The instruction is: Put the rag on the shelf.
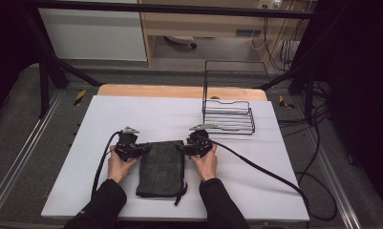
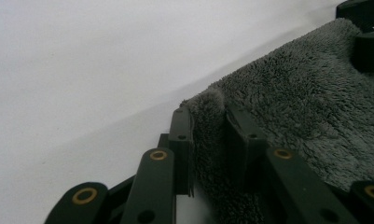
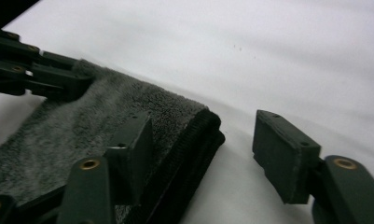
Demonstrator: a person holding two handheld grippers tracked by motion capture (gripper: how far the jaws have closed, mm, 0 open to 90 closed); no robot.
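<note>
1. I am holding the left claw [image 2: 208, 140] clamped on the far left corner of the folded dark grey fleecy towel [image 1: 161, 167]; a ridge of pile is bunched up between its pads. The towel is lying flat near the front middle of the white table [image 1: 132, 114], between my two hands.
2. The right claw [image 3: 203, 154] is standing partly open and gripping nothing; it is straddling the towel's far right corner, one pad resting over the cloth, the other off the edge over bare table.
3. Risk, as I am judging it: the right corner is showing several stacked layers. If that claw is closing too shallow, it could catch only the top layer, and the fold would be spilling open on a lift.
4. The outer pad is sitting low; it could be scraping the table or pushing the corner sideways instead of pinching it.
5. With one side gripped alone, any pull from the left would be dragging and skewing the towel.
6. A dark strap or hem is trailing off the towel's near edge and might snag.
7. The table is smooth and matte, with a black wire basket [image 1: 227, 117] at its far right. Beyond are grey carpet, cables and pale wooden furniture.
</note>
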